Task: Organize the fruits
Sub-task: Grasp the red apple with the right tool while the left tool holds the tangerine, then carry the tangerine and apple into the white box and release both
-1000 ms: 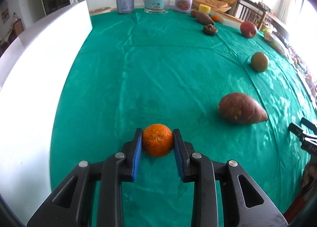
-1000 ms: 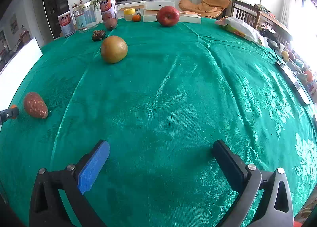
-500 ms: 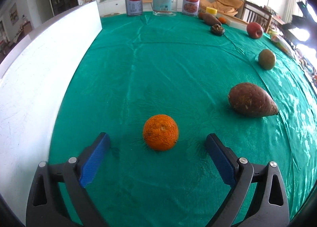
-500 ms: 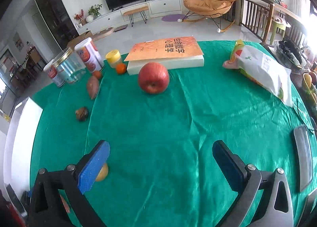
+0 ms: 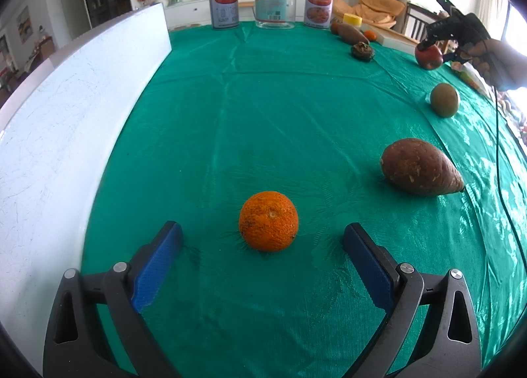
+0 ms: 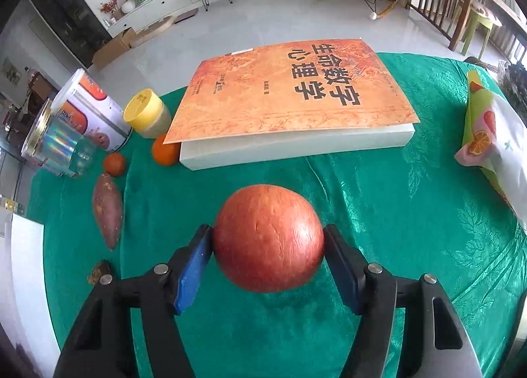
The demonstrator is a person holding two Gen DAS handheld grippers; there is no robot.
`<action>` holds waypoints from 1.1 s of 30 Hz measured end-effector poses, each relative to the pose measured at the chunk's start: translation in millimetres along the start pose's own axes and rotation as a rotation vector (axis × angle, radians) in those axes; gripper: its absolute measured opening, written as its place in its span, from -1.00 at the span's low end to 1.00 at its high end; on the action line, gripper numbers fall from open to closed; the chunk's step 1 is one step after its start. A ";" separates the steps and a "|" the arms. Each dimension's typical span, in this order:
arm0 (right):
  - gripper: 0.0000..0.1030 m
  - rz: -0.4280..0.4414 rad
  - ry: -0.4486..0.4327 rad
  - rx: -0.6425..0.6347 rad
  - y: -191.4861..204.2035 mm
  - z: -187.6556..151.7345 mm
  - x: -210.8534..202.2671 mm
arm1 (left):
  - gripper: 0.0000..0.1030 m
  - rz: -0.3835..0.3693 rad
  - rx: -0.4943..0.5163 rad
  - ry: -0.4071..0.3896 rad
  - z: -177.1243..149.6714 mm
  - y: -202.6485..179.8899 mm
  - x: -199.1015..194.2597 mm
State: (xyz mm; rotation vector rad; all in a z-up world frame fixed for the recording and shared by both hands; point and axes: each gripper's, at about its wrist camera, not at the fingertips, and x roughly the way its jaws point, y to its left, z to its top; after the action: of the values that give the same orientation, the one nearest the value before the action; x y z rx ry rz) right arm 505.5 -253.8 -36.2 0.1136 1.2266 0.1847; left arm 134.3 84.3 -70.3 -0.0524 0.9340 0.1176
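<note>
Plainly, the green-clothed surface (image 5: pixel 280 121) has a wide bare stretch up its middle, walled on the left by a white board (image 5: pixel 82 107). The left tongs (image 5: pixel 262 246) stand spread wide, with the orange (image 5: pixel 268 220) resting on the cloth between the pads, touching neither. A sweet potato (image 5: pixel 418 167) lies off to its right. The right tongs (image 6: pixel 267 247) have just been closing and now press both sides of a red apple (image 6: pixel 267 238), just before the thick book (image 6: pixel 293 98) at the far edge.
</note>
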 end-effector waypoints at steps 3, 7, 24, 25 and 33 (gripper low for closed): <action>0.31 0.035 0.013 -0.037 -5.6 -37.3 -12.1 | 0.93 0.000 0.000 0.000 -0.1 0.0 -0.1; 0.30 0.001 -0.020 -0.076 -6.7 -76.0 -32.3 | 0.93 0.000 0.000 0.000 -0.3 0.5 -0.1; 0.32 0.091 -0.066 -0.278 65.4 -311.8 -87.1 | 0.91 -0.195 -0.033 0.011 0.2 33.6 -22.1; 0.33 0.086 -0.083 -0.269 67.7 -315.3 -87.7 | 0.89 -0.178 -0.022 0.008 2.2 32.5 -23.2; 0.42 0.146 -0.073 -0.196 50.4 -311.0 -94.9 | 0.56 -0.088 0.131 -0.007 14.3 -7.0 -9.8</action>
State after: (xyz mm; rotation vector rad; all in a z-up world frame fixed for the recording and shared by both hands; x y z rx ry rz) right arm 177.6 -227.6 -43.2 0.0388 1.1217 0.4235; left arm 140.8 77.9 -53.9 0.0285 0.9294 -0.0246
